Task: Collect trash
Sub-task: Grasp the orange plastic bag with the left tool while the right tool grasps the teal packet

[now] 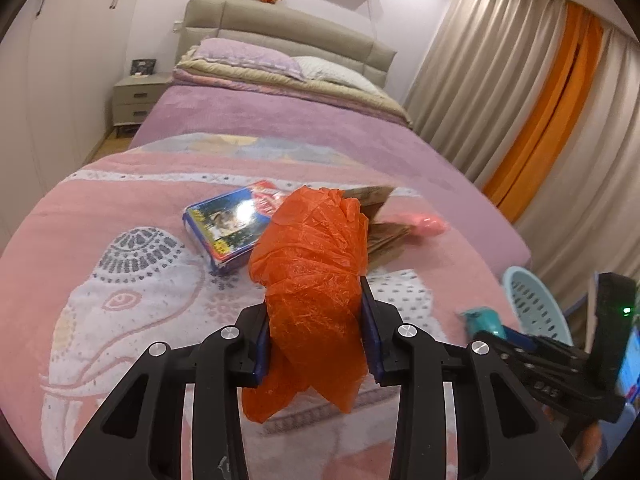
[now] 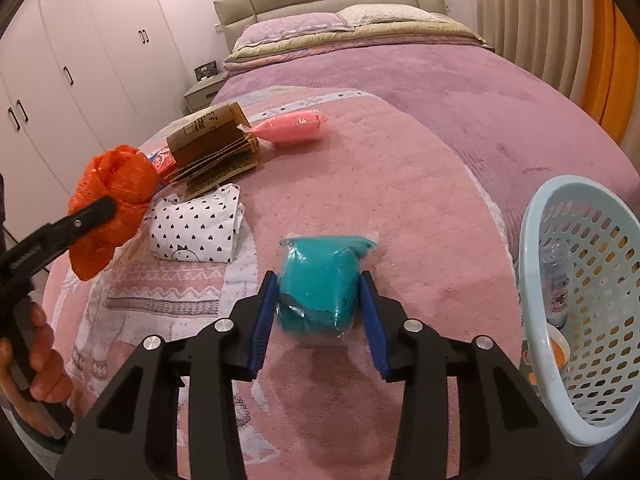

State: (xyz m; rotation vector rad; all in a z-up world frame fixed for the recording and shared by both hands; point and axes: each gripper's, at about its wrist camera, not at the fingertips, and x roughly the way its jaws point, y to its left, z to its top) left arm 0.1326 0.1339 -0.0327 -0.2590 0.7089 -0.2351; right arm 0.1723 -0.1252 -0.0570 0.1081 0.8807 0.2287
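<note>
A: Landmark is the pale blue basket [image 2: 576, 320], off the bed's near corner. Left gripper [image 1: 316, 328] is clamped on the crumpled orange bag [image 1: 312, 280], lifted clear of the blanket [image 1: 120, 240], well apart from the basket on its far side.

B: Right gripper [image 2: 318, 300]?

A: Pads against both sides of the teal packet [image 2: 320, 284], which sits on the blanket near the basket. Looks like a grip, barely squeezed.

B: Advice for the carry?

A: My judgement: firm the squeeze first, because the film wrap looks slick. Then lift straight up before swinging over the rim. The bag hangs loose below the jaws, so keep it high so it doesn't snag the basket wall.

B: What can't we read?

A: Basket contents only partly: a clear bottle [image 2: 558, 280] and something orange low down, unclear. The basket's far rim is cut off. From the left wrist, the orange bag hides most of the brown cardboard [image 1: 380, 224].
</note>
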